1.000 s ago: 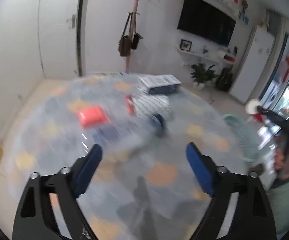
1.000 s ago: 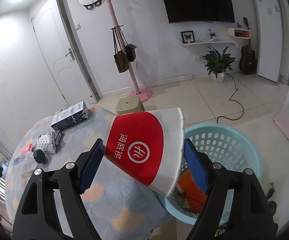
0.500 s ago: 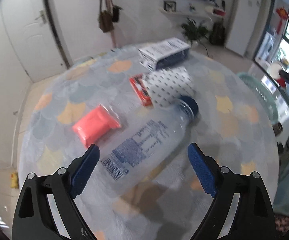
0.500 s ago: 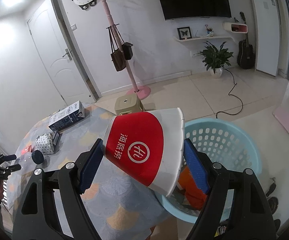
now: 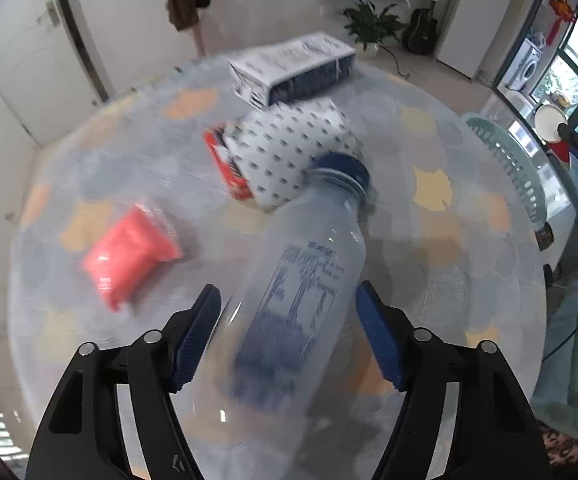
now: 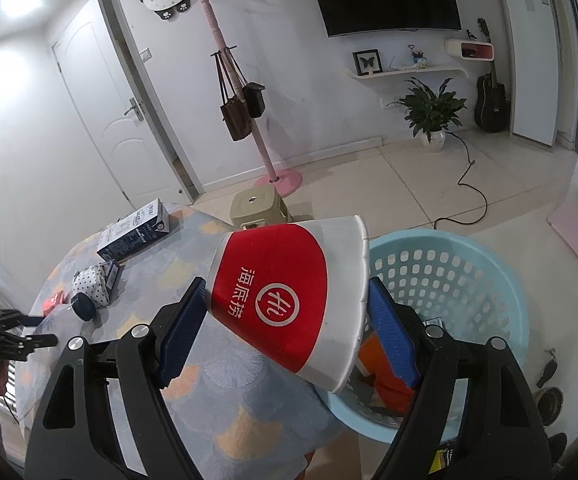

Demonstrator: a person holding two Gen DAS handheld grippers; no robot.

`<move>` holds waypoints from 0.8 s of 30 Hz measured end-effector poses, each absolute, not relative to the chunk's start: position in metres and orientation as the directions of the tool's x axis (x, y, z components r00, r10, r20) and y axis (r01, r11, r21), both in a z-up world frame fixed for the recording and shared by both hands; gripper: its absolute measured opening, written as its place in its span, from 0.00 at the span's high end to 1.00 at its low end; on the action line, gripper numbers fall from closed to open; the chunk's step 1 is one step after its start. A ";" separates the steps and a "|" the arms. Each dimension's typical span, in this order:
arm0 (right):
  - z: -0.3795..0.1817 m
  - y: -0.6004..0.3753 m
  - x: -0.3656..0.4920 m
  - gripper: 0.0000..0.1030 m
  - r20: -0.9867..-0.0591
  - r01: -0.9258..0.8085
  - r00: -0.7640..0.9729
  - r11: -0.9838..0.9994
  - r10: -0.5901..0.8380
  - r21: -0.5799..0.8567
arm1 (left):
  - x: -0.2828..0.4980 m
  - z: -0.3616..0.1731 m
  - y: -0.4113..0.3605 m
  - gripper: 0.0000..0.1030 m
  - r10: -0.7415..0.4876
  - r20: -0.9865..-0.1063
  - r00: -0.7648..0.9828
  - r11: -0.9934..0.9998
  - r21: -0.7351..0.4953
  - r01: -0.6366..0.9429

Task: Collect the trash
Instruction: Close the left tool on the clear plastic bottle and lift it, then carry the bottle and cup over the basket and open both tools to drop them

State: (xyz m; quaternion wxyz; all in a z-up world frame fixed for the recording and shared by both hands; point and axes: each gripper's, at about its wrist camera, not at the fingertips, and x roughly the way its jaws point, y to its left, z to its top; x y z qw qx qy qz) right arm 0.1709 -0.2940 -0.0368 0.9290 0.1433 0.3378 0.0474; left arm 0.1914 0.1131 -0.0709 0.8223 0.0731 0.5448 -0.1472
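You work in a white-walled living room, at a round table [image 5: 469, 264] under a grey-blue scalloped cloth with orange and yellow patches. Beyond its far edge, in the right wrist view, a pale blue laundry basket [image 6: 501, 292] stands on the tiled floor with orange trash lying inside it.

On the table a clear plastic bottle [image 5: 301, 280] lies on its side, dark blue cap pointing away from you toward a white pouch with dark dots [image 5: 289, 152]. A blue and white carton [image 5: 293, 68] lies past the pouch, a small red pack [image 5: 225, 164] is tucked against the pouch's left side, and a pink-red packet [image 5: 129, 252] lies apart to the left.

Your right gripper [image 6: 285, 316] pinches a red and white paper cup [image 6: 289, 300] across its body, both blue pads against it. The cup is tilted on its side, rim toward the basket, held over the table edge just beside the basket.

Your left gripper [image 5: 289, 312] points steeply down and straddles the bottle's lower body. Its jaws have just been closing with the bottle between them; the right pad sits at the bottle's wall, while the left pad shows a thin gap, though blur makes contact hard to judge.
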 end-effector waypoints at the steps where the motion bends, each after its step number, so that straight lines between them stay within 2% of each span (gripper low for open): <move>1: -0.037 -0.294 0.171 0.26 -0.614 0.011 0.767 0.954 0.184 0.299 | 0.193 -0.075 0.110 0.35 -0.146 -0.920 0.365 0.948 -0.025 0.319; 4: -0.036 -0.296 0.168 0.26 -0.613 0.012 0.768 0.954 0.182 0.299 | 0.189 -0.078 0.101 0.39 -0.147 -0.914 0.378 0.947 -0.020 0.320; 9: -0.033 -0.299 0.160 0.27 -0.600 0.015 0.783 0.959 0.165 0.283 | 0.163 -0.064 0.082 0.46 -0.229 -0.871 0.434 0.944 -0.091 0.316; 15: -0.017 -0.301 0.151 0.27 -0.555 0.026 0.821 0.963 0.133 0.270 | 0.149 -0.013 0.052 0.47 -0.416 -0.736 0.534 0.900 -0.248 0.359; 24: 0.010 -0.333 0.134 0.27 -0.483 0.061 0.872 0.962 0.079 0.267 | 0.163 0.052 -0.057 0.47 -0.528 -0.591 0.610 0.838 -0.247 0.486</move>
